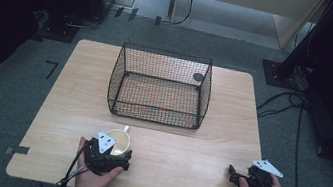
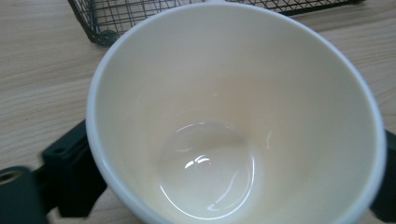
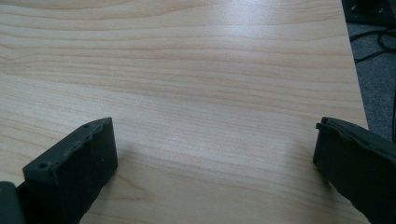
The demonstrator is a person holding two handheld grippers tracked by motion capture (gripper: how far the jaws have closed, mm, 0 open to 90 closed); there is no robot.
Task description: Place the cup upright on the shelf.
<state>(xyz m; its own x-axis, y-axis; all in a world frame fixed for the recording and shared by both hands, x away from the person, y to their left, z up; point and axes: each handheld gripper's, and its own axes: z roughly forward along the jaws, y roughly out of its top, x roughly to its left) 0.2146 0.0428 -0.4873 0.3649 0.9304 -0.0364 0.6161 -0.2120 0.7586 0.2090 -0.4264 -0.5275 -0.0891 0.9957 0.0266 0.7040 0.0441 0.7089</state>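
Note:
A cream-white cup with a small handle on its far side stands near the front left of the wooden table. My left gripper comes at it from the near side. In the left gripper view the empty cup sits between the two black jaws, which press against its sides. My right gripper rests low near the table's front right corner. Its jaws stand wide apart over bare wood in the right gripper view, with nothing between them.
A black wire-mesh basket stands empty at the middle back of the table, just beyond the cup. The table's right edge runs close to my right gripper. Cables lie on the grey floor to the right.

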